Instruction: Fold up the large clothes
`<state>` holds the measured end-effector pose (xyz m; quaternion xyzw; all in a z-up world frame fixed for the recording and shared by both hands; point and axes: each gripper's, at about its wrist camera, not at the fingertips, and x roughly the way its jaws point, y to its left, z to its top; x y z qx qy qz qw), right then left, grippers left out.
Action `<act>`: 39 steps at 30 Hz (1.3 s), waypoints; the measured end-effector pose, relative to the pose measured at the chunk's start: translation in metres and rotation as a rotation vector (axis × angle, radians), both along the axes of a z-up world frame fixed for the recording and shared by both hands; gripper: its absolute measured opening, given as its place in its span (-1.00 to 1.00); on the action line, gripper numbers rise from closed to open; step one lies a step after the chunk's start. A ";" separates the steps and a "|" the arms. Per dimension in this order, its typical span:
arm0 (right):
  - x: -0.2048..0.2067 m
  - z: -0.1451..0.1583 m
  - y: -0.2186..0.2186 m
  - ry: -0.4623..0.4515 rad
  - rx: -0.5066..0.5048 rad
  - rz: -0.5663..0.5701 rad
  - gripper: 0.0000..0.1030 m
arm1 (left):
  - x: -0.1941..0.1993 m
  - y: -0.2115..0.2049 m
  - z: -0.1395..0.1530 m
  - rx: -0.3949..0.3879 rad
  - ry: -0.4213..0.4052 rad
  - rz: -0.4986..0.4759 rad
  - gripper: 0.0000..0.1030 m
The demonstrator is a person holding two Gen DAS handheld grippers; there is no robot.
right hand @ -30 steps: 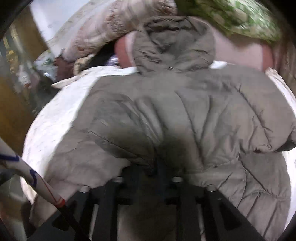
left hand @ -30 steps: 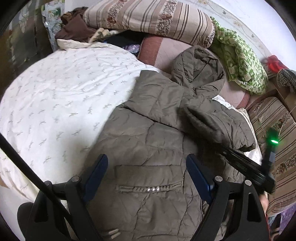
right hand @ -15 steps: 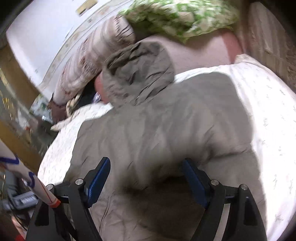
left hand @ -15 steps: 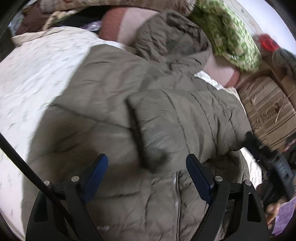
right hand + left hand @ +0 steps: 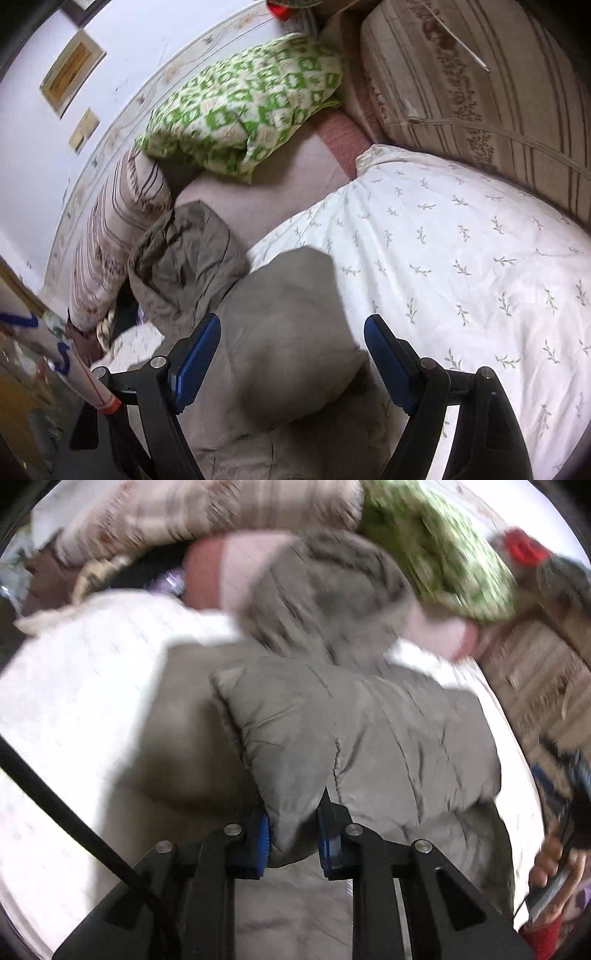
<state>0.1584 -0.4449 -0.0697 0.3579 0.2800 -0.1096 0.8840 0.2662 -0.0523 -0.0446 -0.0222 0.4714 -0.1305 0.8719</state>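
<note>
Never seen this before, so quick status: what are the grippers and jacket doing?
Left gripper just closed, pinching jacket sleeve. Right gripper open above jacket, holding nothing. Nothing in the way.

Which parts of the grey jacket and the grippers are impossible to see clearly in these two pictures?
- Left wrist view: jacket fabric covers the left gripper pads that pinch it; motion blur smears the hood.
- Right wrist view: open right gripper hangs over the jacket; the bottom edge cuts off its hem.

A white leaf-print quilt [image 5: 461, 258] covers the bed, with pink sheet [image 5: 258, 199] bare at the head edge. The olive jacket [image 5: 288, 332] lies on the quilt, hood over the sheet. Green pillow [image 5: 240, 103] and striped bolster [image 5: 118, 229] rest along the head.
</note>
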 end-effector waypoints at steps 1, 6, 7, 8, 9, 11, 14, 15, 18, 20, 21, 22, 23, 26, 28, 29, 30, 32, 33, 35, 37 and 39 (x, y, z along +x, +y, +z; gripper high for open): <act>0.003 0.000 0.002 0.003 -0.002 0.005 0.64 | 0.007 0.008 0.005 0.012 -0.012 0.022 -0.62; 0.032 -0.009 0.041 0.073 -0.110 0.093 0.64 | 0.063 0.040 -0.006 0.098 0.009 0.086 -0.62; 0.039 -0.013 0.052 0.096 -0.146 0.117 0.64 | 0.070 0.040 -0.017 0.115 0.037 0.086 -0.62; 0.048 -0.018 0.065 0.125 -0.187 0.140 0.64 | 0.076 0.037 -0.030 0.133 0.059 0.086 -0.61; 0.052 -0.024 0.074 0.149 -0.217 0.154 0.64 | 0.082 0.035 -0.039 0.150 0.069 0.086 -0.59; 0.063 -0.036 0.089 0.199 -0.272 0.177 0.64 | 0.087 0.030 -0.057 0.185 0.068 0.085 -0.51; 0.076 -0.055 0.101 0.282 -0.347 0.185 0.64 | 0.082 0.023 -0.072 0.227 0.041 0.092 -0.28; 0.079 -0.060 0.103 0.305 -0.364 0.186 0.65 | 0.079 0.023 -0.074 0.238 0.029 0.093 -0.24; 0.085 -0.070 0.100 0.350 -0.362 0.192 0.72 | 0.073 0.020 -0.075 0.279 0.014 0.085 -0.19; 0.084 -0.072 0.094 0.350 -0.336 0.185 0.73 | 0.066 0.023 -0.061 0.260 0.010 0.071 -0.19; 0.082 -0.071 0.090 0.344 -0.324 0.178 0.73 | 0.061 0.028 -0.052 0.232 -0.001 0.073 -0.19; 0.080 -0.068 0.088 0.338 -0.318 0.167 0.73 | 0.054 0.034 -0.040 0.193 -0.019 0.081 -0.19; 0.075 -0.062 0.086 0.324 -0.312 0.144 0.73 | 0.050 0.039 -0.032 0.161 -0.033 0.085 -0.19; 0.062 -0.038 0.089 0.243 -0.328 0.094 0.73 | 0.040 0.048 -0.008 0.101 -0.073 0.096 0.10; 0.056 -0.022 0.098 0.191 -0.389 0.076 0.73 | 0.046 0.046 -0.007 0.128 -0.080 0.117 0.25; 0.055 -0.020 0.102 0.180 -0.408 0.080 0.72 | 0.052 0.043 -0.012 0.151 -0.069 0.129 0.25; 0.055 -0.019 0.107 0.176 -0.422 0.096 0.72 | 0.056 0.042 -0.016 0.159 -0.058 0.135 0.25; 0.060 -0.026 0.113 0.201 -0.420 0.135 0.71 | 0.071 0.039 -0.038 0.169 -0.008 0.155 0.25; 0.063 -0.033 0.114 0.222 -0.409 0.149 0.71 | 0.078 0.038 -0.052 0.183 0.031 0.172 0.25; 0.071 -0.050 0.115 0.277 -0.377 0.187 0.71 | 0.087 0.038 -0.074 0.170 0.090 0.188 0.25; 0.076 -0.061 0.113 0.305 -0.362 0.209 0.71 | 0.085 0.040 -0.078 0.154 0.091 0.210 0.29; 0.075 -0.060 0.111 0.299 -0.354 0.210 0.71 | 0.080 0.039 -0.071 0.160 0.094 0.206 0.29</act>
